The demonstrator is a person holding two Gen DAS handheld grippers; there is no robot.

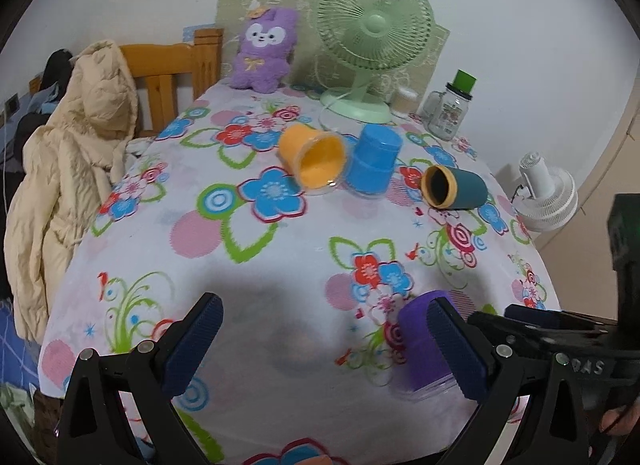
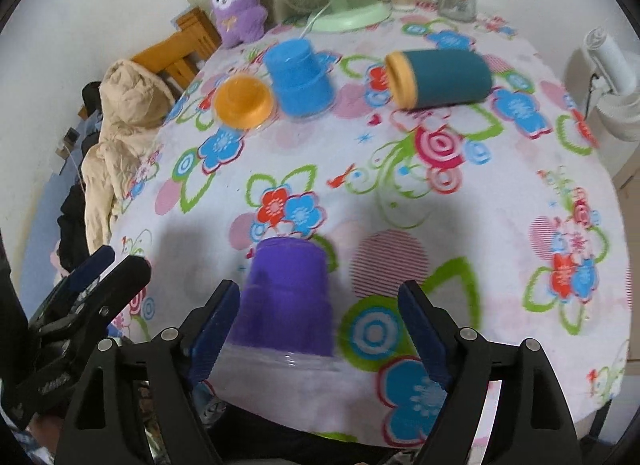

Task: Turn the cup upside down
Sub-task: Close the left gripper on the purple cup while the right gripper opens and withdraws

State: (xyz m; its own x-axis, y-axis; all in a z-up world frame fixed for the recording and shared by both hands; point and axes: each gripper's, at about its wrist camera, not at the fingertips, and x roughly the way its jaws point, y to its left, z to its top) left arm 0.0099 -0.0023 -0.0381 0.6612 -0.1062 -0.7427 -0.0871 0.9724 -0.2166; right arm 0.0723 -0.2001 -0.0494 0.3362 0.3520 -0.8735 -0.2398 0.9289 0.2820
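Note:
A purple cup (image 2: 289,301) stands upside down near the table's front edge; in the left wrist view (image 1: 420,341) it sits behind my left gripper's right finger. My right gripper (image 2: 320,329) is open around it, the left finger close to its side. My left gripper (image 1: 324,345) is open and empty, just left of the cup. Farther back, an orange cup (image 1: 316,159) lies on its side, a blue cup (image 1: 374,159) stands upside down, and a dark teal cup with a tan rim (image 1: 454,187) lies on its side.
A flowered tablecloth (image 1: 260,265) covers the table. At the back stand a green fan (image 1: 372,41), a purple plush toy (image 1: 264,51) and a glass jar (image 1: 450,109). A wooden chair with a beige coat (image 1: 72,169) is at the left, a white fan (image 1: 548,197) at the right.

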